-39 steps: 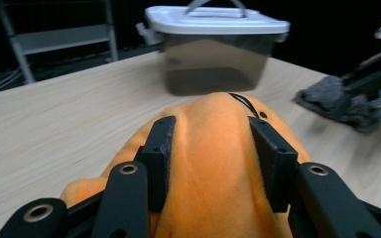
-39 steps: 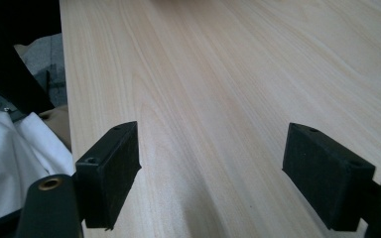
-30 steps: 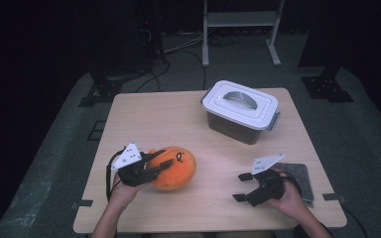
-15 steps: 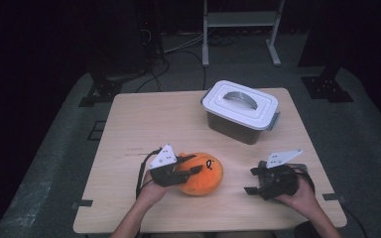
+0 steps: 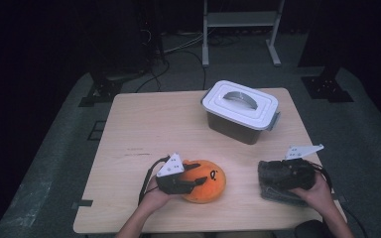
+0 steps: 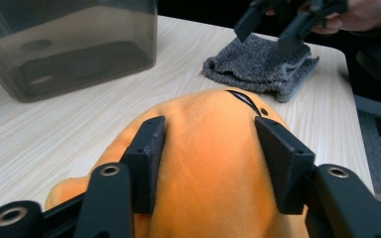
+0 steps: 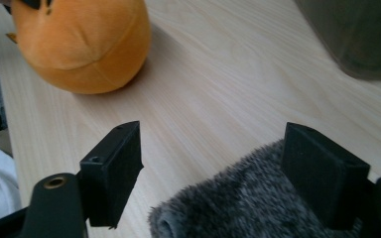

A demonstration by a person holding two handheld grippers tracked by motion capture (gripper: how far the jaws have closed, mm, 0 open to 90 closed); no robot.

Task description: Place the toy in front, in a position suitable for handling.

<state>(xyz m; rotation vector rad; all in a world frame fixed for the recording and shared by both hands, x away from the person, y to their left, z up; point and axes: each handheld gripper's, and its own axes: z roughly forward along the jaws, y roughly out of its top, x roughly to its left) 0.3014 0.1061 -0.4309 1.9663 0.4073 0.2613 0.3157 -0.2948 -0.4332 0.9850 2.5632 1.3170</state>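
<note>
An orange plush toy (image 5: 209, 184) lies on the wooden table (image 5: 154, 124) near the front edge. My left gripper (image 5: 198, 175) reaches over it from the left. In the left gripper view both pads touch the plush (image 6: 203, 124), and the jaws have just been opening a little. A grey fuzzy cloth (image 5: 278, 196) lies folded at the front right. My right gripper (image 5: 270, 173) hovers over it, open. Its jaws have just been closing slightly, and in the right gripper view (image 7: 213, 163) the cloth (image 7: 248, 208) lies between them unpressed.
A smoky plastic box with a white handled lid (image 5: 240, 111) stands at the back right of the table. It also shows in the left gripper view (image 6: 69, 49). Bare wood lies between the plush and the cloth. Dark floor, cables and stands surround the table.
The left hand carried the plush to the right along the front of the table. The right hand moved right until its gripper was over the grey cloth.
</note>
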